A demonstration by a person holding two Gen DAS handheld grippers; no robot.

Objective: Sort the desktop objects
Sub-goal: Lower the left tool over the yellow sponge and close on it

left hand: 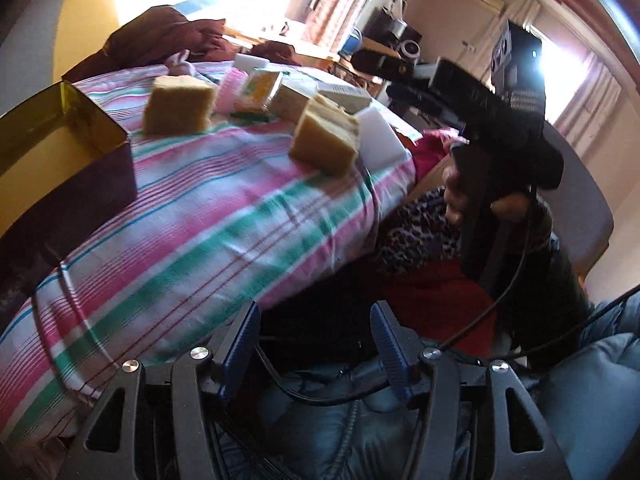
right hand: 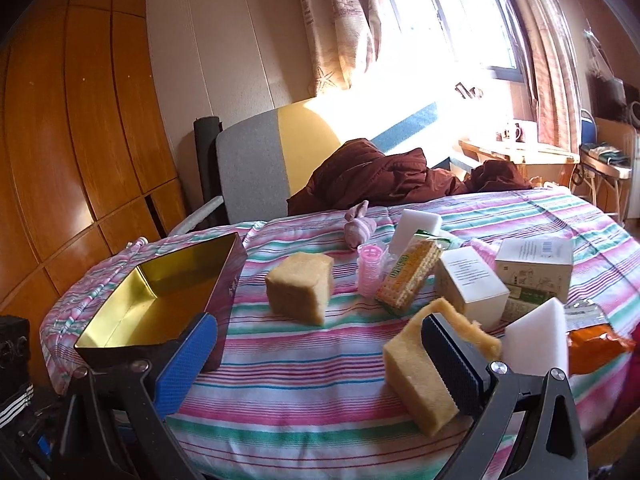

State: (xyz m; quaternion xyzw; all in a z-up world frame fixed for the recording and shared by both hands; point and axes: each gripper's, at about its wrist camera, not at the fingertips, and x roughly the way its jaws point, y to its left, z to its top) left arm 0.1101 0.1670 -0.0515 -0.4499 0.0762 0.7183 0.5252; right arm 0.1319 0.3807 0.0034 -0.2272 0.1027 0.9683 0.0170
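A striped cloth (right hand: 304,360) covers a round table. An open tin box (right hand: 160,300) with a gold inside stands at the left and also shows in the left wrist view (left hand: 60,152). Two yellow sponges lie on the cloth, one in the middle (right hand: 300,286) and one near the front (right hand: 420,376). My right gripper (right hand: 320,360) is open and empty, low over the near edge, its right finger in front of the near sponge. My left gripper (left hand: 316,344) is open and empty, off the table's edge. The right gripper's body (left hand: 500,128) shows in the left wrist view.
A pink roller (right hand: 370,270), a cracker pack (right hand: 408,278), white boxes (right hand: 472,286), white foam blocks (right hand: 536,336) and an orange packet (right hand: 596,344) crowd the right half. A pink cloth bundle (right hand: 360,226) lies behind. A chair (right hand: 256,168) with a brown garment (right hand: 376,176) stands beyond.
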